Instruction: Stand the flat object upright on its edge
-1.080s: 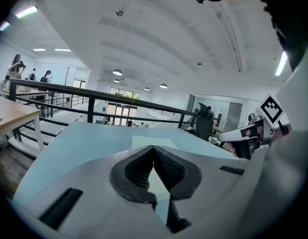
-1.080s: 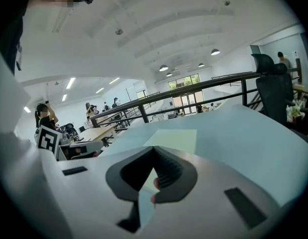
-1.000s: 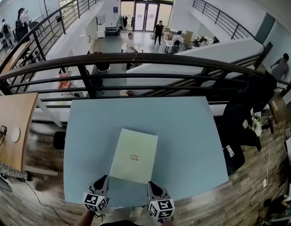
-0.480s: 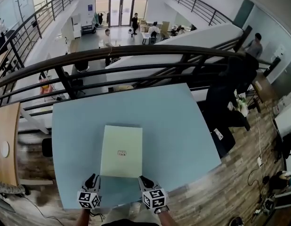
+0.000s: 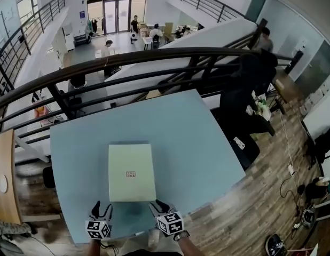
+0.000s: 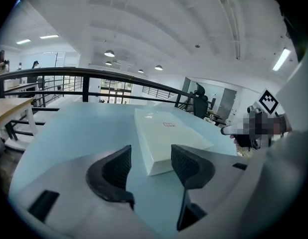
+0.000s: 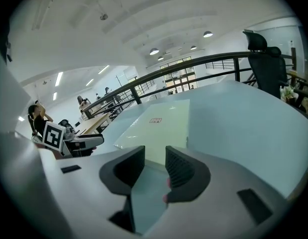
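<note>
Flat box (image 5: 131, 172) lies flat, label side up, on the near middle of the pale blue surface (image 5: 199, 137). I note my left hand-held gripper (image 5: 101, 209) just beside its near left corner. Its jaws are apart and have just been opening, with the corner between the tips but not pressed. My right hand-held gripper (image 5: 159, 207) is at the near right corner, jaws narrowly apart, also just opening, gripping nothing.

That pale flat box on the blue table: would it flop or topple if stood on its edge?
The box looks stiff: straight, crisp edges. Broad but thin, it would likely tip easily once upright. The smooth table may let it slide.
</note>
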`<state>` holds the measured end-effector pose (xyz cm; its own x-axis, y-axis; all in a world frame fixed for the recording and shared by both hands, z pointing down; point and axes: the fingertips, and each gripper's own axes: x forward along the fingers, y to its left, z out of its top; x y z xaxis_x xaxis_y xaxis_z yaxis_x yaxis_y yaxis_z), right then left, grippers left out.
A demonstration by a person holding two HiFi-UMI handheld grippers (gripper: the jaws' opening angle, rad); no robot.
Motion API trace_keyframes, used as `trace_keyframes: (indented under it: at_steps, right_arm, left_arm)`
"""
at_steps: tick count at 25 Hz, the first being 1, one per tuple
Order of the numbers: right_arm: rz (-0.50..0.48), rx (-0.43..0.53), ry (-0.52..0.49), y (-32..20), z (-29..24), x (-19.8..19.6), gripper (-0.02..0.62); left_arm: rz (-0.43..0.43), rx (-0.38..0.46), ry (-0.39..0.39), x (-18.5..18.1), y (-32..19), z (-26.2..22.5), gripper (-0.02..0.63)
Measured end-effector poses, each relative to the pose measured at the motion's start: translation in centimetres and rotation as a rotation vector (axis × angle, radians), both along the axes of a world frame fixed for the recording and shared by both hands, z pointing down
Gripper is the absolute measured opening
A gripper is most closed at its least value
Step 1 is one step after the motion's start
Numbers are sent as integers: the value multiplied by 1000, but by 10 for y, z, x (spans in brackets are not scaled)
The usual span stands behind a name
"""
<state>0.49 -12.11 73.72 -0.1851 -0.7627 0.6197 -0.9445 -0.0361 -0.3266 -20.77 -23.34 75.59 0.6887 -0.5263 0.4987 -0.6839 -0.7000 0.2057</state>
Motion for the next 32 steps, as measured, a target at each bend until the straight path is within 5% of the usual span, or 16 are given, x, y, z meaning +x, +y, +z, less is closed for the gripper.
trace_keyframes:
  at_steps: [11,32]
  right_arm:
    - [-37,-22,-18,4,23,-1,219]
    - [-107,-65,42,-2,57,4,233]
  left_arm:
    - [53,-13,-27,6,11,19,258]
    - [209,-7,-95,38,10,50,258]
